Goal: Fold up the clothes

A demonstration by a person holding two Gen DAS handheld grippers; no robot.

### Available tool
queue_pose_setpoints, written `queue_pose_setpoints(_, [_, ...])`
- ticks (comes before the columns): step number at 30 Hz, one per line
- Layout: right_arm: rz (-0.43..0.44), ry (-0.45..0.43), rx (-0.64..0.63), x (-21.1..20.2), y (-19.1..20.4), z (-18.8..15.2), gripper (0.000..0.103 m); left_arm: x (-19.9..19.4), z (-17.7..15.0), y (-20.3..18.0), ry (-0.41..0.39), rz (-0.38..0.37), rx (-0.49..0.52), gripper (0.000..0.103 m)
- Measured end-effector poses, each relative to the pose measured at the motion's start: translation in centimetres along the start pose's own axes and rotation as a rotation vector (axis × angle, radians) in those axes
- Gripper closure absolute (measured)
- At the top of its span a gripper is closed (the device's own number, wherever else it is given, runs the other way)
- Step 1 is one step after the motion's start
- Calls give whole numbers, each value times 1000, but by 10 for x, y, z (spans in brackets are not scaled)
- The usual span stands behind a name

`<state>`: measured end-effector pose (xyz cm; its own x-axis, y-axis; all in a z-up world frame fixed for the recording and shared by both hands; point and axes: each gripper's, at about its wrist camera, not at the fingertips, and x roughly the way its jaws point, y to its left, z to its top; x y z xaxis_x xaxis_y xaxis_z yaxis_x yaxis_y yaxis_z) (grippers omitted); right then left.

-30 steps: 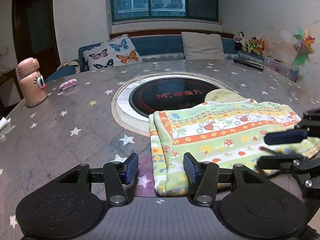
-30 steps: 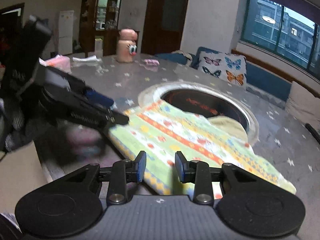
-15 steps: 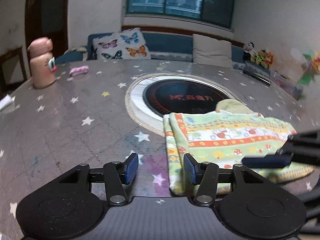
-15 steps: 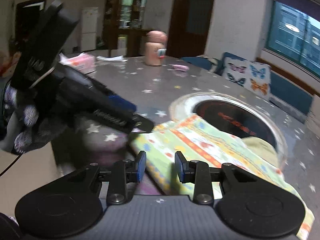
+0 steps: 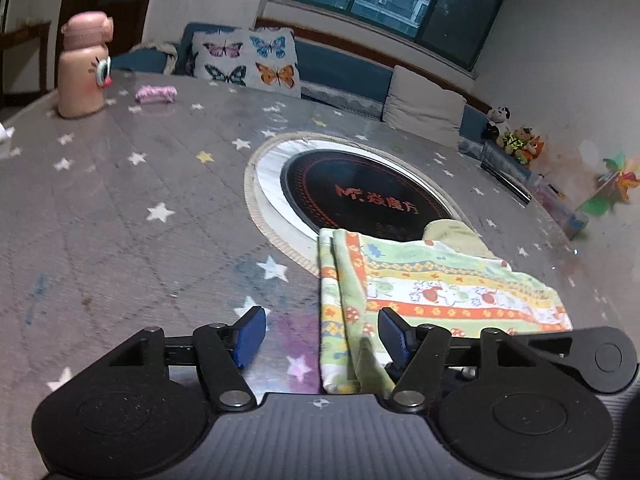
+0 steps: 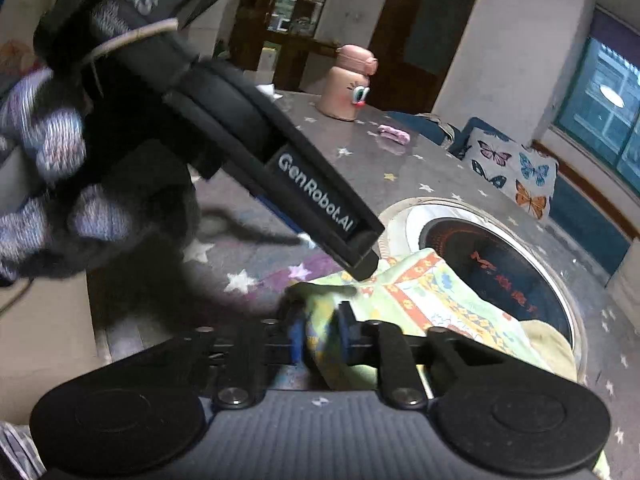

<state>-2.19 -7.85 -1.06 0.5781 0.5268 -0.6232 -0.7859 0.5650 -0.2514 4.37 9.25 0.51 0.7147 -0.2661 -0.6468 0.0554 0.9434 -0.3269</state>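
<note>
Printed in white along the side of the left claw [image 6: 362, 264]: "GenRobot.AI". Further up its dark body, partly cut off and upside down: letters like "SMS". On the black round cooktop [image 5: 360, 192] set in the table [image 5: 120, 208]: orange "Mr." followed by Chinese characters.

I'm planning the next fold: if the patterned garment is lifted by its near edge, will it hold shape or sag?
Likely sag: the patterned garment lies in soft, thin layers and bunches where the right gripper pinches it. Probably light, so one corner grip may lift it. On the smooth table the rest may drag along.
</note>
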Motion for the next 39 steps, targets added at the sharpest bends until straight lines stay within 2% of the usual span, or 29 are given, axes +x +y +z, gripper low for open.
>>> queue_pose_setpoints(6, [24,-58,121,-24,-20,5,95,13,7,0,65,-61,-114,35])
queue_pose_setpoints(12, [48,-104,154,-52,-26,2,95,22,8,-5,105,-154,-204,38])
queue_pose_setpoints(13, [53,-109,158,-55,-27,1,96,23,7,-6,110,-169,-215,40])
queue_pose_setpoints(17, [83,-124,170,-64,-25,-2,96,31,0,-3,143,-220,-271,81])
queue_pose_setpoints(20, [95,-115,174,-69,-24,-4,95,33,-2,-4,143,-225,-270,87])
queue_pose_setpoints(24, [122,-106,223,-81,-34,-13,94,34,0,-5,145,-219,-258,87])
queue_pose_setpoints(28, [51,-102,264,-95,-55,-28,94,35,-1,-7,142,-215,-250,87])
queue_pose_setpoints(31, [-50,-66,329,-94,-83,-42,94,35,-1,-8,140,-212,-245,87])
queue_pose_setpoints(36, [-197,-7,428,-75,-132,-71,94,35,-1,-9,136,-203,-230,87])
queue_pose_setpoints(39, [-232,19,504,-63,-153,-85,94,35,-1,-10,134,-197,-220,87])
